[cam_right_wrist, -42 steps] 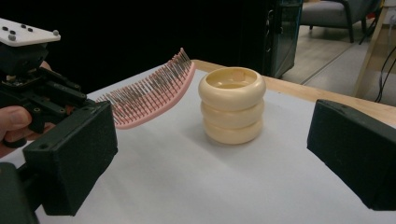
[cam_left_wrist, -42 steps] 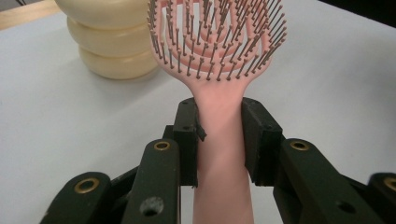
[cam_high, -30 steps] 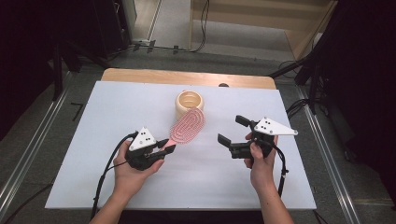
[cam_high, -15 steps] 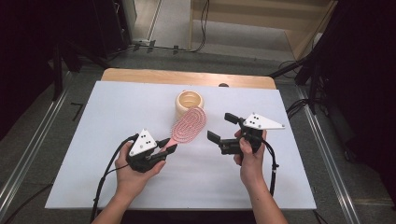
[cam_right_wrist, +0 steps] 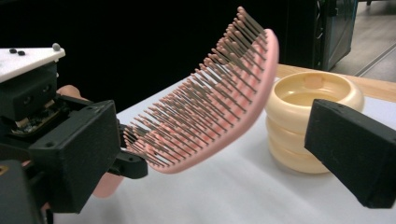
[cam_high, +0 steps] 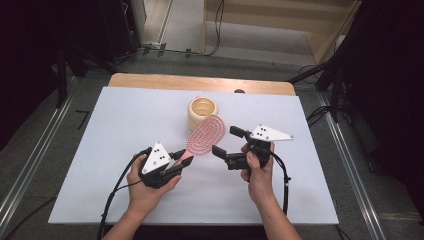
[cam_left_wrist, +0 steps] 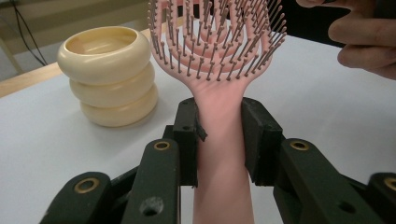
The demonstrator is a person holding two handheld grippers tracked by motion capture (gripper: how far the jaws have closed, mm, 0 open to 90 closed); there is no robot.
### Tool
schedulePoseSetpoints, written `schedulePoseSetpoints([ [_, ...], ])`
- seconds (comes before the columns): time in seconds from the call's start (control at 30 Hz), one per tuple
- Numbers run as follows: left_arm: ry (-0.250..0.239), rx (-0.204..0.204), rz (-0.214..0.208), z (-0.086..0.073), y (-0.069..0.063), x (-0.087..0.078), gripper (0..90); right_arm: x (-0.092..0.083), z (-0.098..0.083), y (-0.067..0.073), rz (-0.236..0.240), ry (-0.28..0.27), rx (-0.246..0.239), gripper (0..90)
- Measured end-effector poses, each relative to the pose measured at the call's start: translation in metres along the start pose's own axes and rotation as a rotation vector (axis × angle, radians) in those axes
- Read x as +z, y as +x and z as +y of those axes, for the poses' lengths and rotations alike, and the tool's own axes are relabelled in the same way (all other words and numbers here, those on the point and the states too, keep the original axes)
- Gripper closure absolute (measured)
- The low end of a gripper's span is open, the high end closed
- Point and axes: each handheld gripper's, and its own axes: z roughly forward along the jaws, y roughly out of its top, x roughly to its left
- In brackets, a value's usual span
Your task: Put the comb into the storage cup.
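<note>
Pink brush [cam_high: 206, 134] raised, bristles up, beside cream ribbed cup [cam_high: 203, 113].

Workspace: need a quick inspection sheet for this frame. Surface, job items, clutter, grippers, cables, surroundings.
Surface: white sheet over a wooden table.
Job's things: pink hairbrush, head raised; cream ringed cup upright behind it.
Clutter: nothing seen.
Grippers: left gripper shut on the hairbrush handle; right gripper open beside the brush head, not touching.
Cables: one trails from each gripper toward the near edge.
Surroundings: dark floor, cables, metal rails at the sides.
</note>
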Motion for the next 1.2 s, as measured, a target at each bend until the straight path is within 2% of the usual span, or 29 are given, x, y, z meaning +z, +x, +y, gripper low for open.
schedulePoseSetpoints([
  [0.27,-0.015,0.018,0.002,0.0,-0.006,0.001,70.2,0.005,-0.001,0.008,0.027,-0.021,0.059,4.3],
  [0.33,-0.024,0.027,-0.004,-0.001,-0.007,0.001,70.2,0.006,-0.001,0.008,0.047,-0.025,0.078,4.5],
  [0.5,-0.035,0.057,0.003,-0.001,-0.012,0.001,70.2,0.008,-0.001,0.008,0.067,-0.024,0.153,15.6],
  [0.63,-0.036,0.069,0.008,-0.002,-0.015,0.003,70.2,0.011,-0.001,0.009,0.045,-0.012,0.198,24.1],
  [0.77,-0.032,0.084,0.017,-0.002,-0.017,0.003,70.2,0.015,-0.002,0.01,0.044,0.006,0.244,29.4],
  [0.9,-0.04,0.096,0.028,-0.002,-0.018,0.003,70.2,0.018,-0.004,0.012,0.06,0.015,0.256,35.4],
  [0.97,-0.043,0.105,0.041,-0.002,-0.019,0.003,70.2,0.019,-0.005,0.012,0.052,0.016,0.265,40.5],
  [1.2,-0.046,0.13,0.054,-0.004,-0.022,0.005,70.1,0.021,-0.011,0.006,0.098,0.006,0.343,48.9],
])
